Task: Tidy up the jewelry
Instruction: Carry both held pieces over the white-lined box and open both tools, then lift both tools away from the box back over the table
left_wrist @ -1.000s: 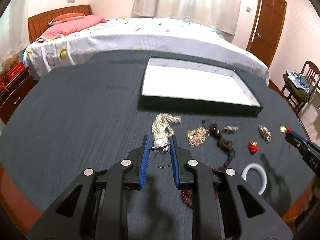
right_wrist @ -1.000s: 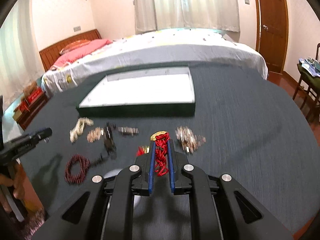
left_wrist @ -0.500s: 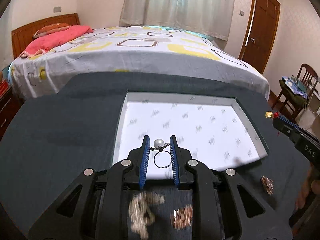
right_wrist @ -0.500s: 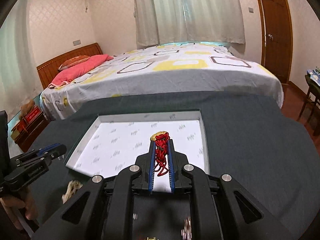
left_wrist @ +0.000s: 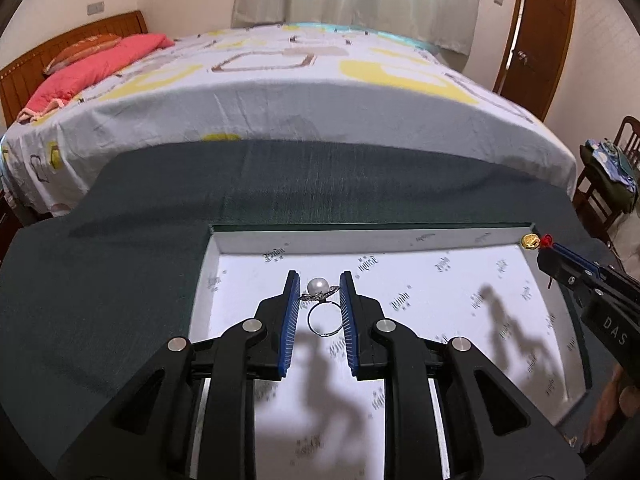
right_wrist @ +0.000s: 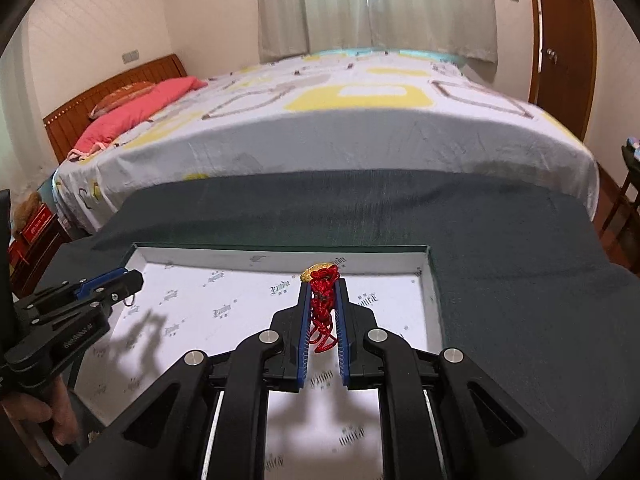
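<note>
My left gripper (left_wrist: 319, 282) is shut on a silver pearl ring (left_wrist: 319, 286) and holds it above the left half of the white-lined green box (left_wrist: 420, 240). My right gripper (right_wrist: 323, 285) is shut on a red cord bracelet (right_wrist: 322, 312) with a gold charm (right_wrist: 316, 271), above the right half of the same box (right_wrist: 224, 254). The right gripper also shows at the right of the left wrist view (left_wrist: 560, 262), and the left gripper at the left of the right wrist view (right_wrist: 128, 280). The other jewelry is out of view.
The box lies on a table with a dark green cloth (left_wrist: 120, 280). A bed with a patterned sheet (left_wrist: 300, 92) stands just beyond the table's far edge. A wooden chair (left_wrist: 608, 184) is at the right, a door (left_wrist: 540, 32) behind it.
Both grippers have moved forward from over the loose jewelry to over the box, each still holding its piece. The loose pieces have dropped out of view.
</note>
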`<state>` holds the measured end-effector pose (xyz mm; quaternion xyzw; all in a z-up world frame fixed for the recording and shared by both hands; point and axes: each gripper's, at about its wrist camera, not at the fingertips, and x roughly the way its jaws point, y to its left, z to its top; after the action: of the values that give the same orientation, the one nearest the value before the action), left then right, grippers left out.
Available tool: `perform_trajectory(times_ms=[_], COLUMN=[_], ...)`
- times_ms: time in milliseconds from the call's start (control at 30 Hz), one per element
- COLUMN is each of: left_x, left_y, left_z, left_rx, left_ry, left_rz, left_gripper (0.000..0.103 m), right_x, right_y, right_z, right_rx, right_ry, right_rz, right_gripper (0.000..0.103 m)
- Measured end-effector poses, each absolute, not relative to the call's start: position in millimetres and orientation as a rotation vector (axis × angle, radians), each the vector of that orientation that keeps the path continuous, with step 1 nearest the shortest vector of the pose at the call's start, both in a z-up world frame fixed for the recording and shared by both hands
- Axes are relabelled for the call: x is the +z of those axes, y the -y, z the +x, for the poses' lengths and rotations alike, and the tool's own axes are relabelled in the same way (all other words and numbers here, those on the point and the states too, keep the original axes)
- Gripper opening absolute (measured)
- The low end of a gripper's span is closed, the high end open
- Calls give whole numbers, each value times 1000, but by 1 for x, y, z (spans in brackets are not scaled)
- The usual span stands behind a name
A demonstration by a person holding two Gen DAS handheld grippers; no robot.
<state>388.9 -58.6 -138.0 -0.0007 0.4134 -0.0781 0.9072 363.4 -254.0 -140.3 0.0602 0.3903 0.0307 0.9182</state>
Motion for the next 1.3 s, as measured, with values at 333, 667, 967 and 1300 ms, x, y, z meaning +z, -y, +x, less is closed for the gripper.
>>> perform_trajectory(times_ms=[333, 667, 967, 1300], left_x=[-168, -172, -152, -107], left_y=[61, 62, 58, 55], left_z=[415, 419, 401, 299], left_rx=[-176, -192, -174, -166], left_ry=[-988, -993, -873, -680], left_rz=[-15, -15, -40, 22], left_gripper=[20, 51, 74, 81], right_x=[-165, -174, -151, -113], right_y=[253, 253, 252, 244], right_z=[390, 397, 372, 265], right_rx=[41, 16, 15, 20], right_ry=[-936, -974, -853, -693], right_rz=[110, 102, 102, 78], right_gripper=[12, 56, 63, 71])
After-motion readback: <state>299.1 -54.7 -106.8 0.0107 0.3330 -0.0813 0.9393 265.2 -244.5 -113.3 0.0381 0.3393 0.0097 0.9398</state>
